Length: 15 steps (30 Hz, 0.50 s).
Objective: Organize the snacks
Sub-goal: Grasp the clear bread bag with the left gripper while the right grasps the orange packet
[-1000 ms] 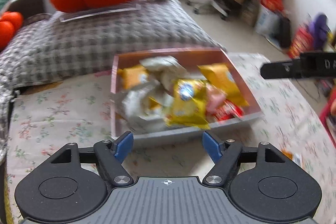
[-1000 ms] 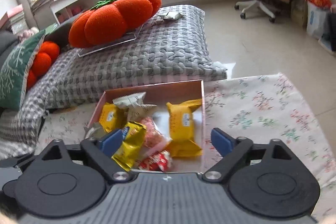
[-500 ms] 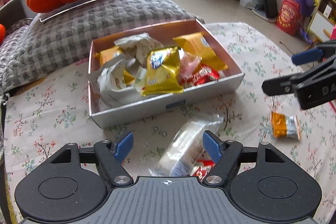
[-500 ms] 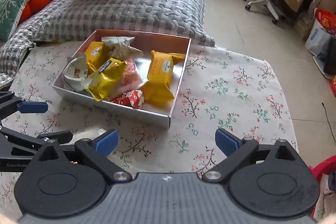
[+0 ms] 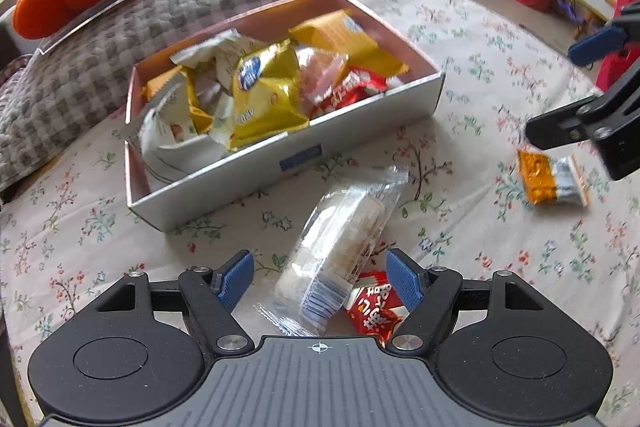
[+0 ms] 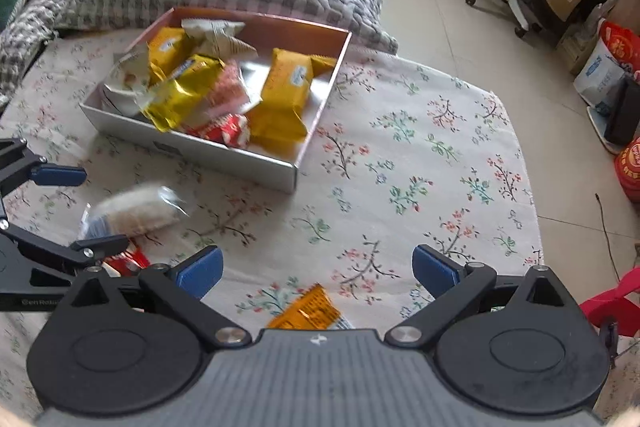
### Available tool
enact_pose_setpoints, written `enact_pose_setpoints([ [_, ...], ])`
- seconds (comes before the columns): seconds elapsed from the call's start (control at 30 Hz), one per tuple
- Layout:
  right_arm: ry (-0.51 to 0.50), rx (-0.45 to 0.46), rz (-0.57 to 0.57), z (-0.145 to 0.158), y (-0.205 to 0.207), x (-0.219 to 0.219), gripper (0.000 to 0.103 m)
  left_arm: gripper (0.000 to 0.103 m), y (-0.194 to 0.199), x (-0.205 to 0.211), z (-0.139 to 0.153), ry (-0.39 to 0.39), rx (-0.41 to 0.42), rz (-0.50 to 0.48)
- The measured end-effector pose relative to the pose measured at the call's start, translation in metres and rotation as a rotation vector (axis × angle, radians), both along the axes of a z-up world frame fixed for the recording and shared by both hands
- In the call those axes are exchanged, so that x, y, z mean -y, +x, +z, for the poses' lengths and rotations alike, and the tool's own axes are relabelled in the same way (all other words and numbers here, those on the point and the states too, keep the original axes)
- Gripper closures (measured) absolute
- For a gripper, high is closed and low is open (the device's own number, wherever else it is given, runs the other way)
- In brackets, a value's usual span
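Floral-clothed counter [image 5: 480, 75] with an open shallow box [image 5: 360, 115] standing near its far edge, against a grey quilted cushion [image 5: 120, 39]. The box holds a heap of wrapped snacks; its long near wall runs aslant across the left wrist view, the right corner farther off. Bare cloth lies open to the right of the box as far as the counter's right edge, beyond which is tiled floor [image 6: 460, 27], and in a band along the near side of the box.

Three snacks lie loose on this near band. A clear-wrapped white cake [image 5: 340, 247] lies with its long axis running from near the left tongs [image 5: 320, 277] up and rightward toward the box wall, its far crimped end just short of it. A small red packet [image 5: 374, 311] lies partly under the cake's near end. An orange packet [image 5: 550, 177] lies well apart to the right, its long axis roughly across the left wrist view.

Left tongs: jaws apart, straddling the near end of the cake without pressing on it. Right tongs [image 6: 318, 269]: jaws opening, wide apart, above the orange packet [image 6: 308, 311], which shows between them, untouched.
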State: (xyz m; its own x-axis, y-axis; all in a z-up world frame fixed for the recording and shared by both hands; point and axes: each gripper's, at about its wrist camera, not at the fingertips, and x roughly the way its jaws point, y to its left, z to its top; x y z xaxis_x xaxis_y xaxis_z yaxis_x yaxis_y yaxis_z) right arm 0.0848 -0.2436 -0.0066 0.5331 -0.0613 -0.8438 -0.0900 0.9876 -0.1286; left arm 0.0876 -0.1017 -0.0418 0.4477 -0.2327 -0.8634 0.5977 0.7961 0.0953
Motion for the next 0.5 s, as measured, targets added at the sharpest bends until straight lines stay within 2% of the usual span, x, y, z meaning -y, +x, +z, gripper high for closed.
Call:
enact_pose_setpoints([
  [0.33,-0.035,-0.093,0.113,-0.026,-0.007,0.002,0.005,0.029,0.004,0.016,-0.017,0.035,-0.028,-0.025],
  [0.5,-0.037,-0.133,0.147,-0.036,-0.013,0.009,0.006,0.028,0.007,0.018,-0.018,0.02,-0.029,-0.026],
])
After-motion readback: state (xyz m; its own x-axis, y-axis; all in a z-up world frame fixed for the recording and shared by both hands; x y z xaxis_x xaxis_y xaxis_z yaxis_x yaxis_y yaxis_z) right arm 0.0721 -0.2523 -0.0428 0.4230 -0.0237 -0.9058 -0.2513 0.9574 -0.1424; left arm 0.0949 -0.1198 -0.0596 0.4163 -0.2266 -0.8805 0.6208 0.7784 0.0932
